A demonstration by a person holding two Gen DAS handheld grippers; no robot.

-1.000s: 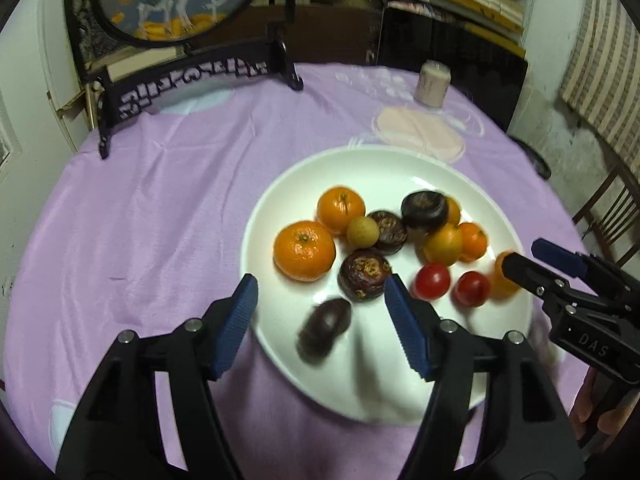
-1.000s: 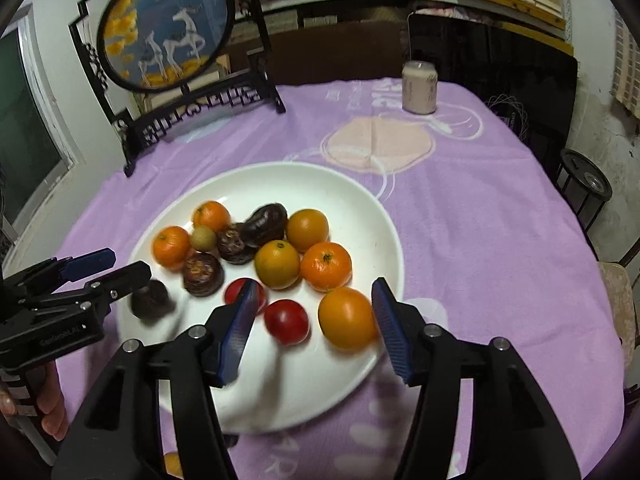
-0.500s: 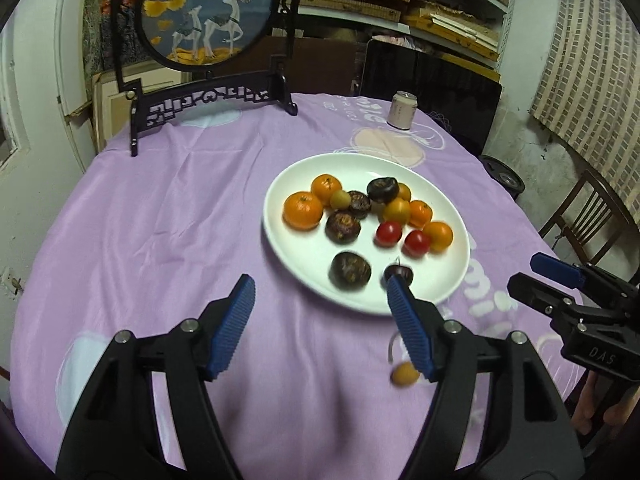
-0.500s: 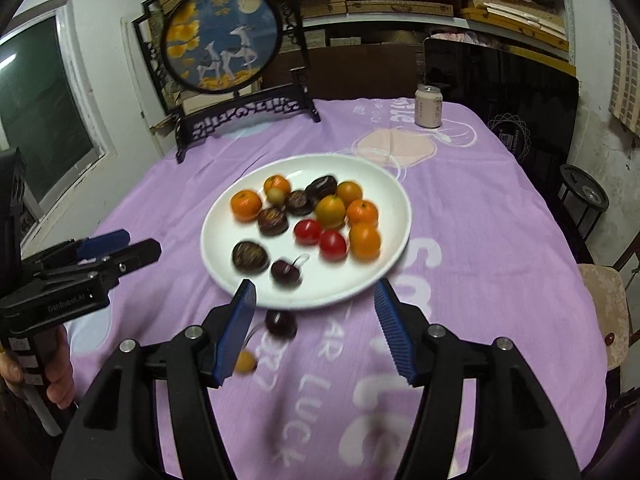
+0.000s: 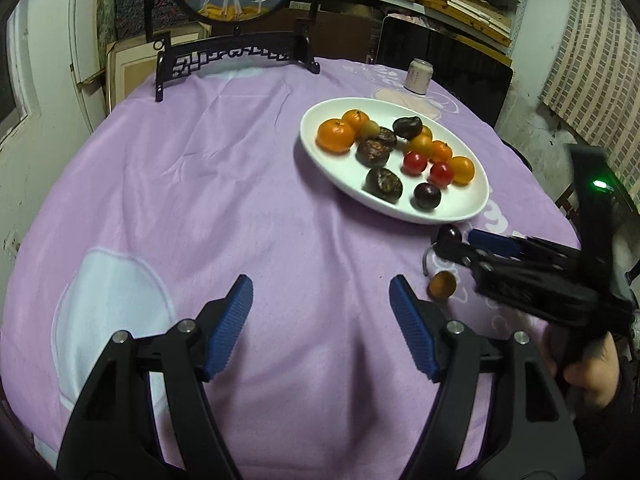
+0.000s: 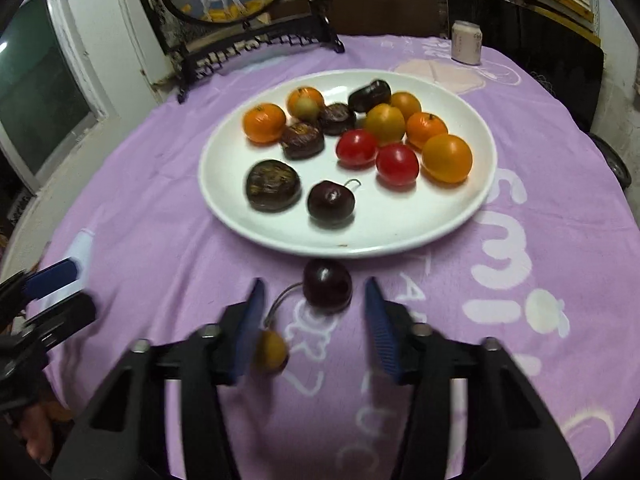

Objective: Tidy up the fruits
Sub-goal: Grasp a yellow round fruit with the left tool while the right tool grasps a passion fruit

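**Hovering over stray fruit beside the plate**

Reaching low over the purple tablecloth (image 6: pixel 160 208), the right gripper (image 6: pixel 314 322) is holding its blue-padded jaws wide apart w/ nothing clamped between them. A dark cherry (image 6: pixel 327 286) is sitting on the cloth just off the near rim of the white plate (image 6: pixel 476 208), roughly between the two fingertips but touching neither. Its thin stem is curving down-left toward a small yellow-orange fruit (image 6: pixel 272 350), which is lying just beside the left-hand pad; whether pad and fruit are touching can't be told, since that part of the frame is blurred.

The left gripper (image 5: pixel 322 316) is hanging over bare cloth, well apart from the plate (image 5: pixel 472 208), jaws spread & empty. From its camera the right gripper (image 5: pixel 460 242) is showing at the right edge, its tips next to the cherry (image 5: pixel 450 234), w/ the small yellow-orange fruit (image 5: pixel 441 286) just below them.

On the plate, the fruit is lying loosely grouped: mandarins (image 6: pixel 264 122) at the far left, wrinkled dark fruits (image 6: pixel 273 185) toward the middle & near left, two red tomatoes (image 6: pixel 397 163) side by side, a large orange fruit (image 6: pixel 447 158) at right, and a second dark cherry (image 6: pixel 331 202) near the front.

At the table's far side, a round painted screen on a black carved stand (image 5: pixel 240 54) is standing upright, and a pale can (image 6: pixel 466 42) is sitting to the plate's far right.
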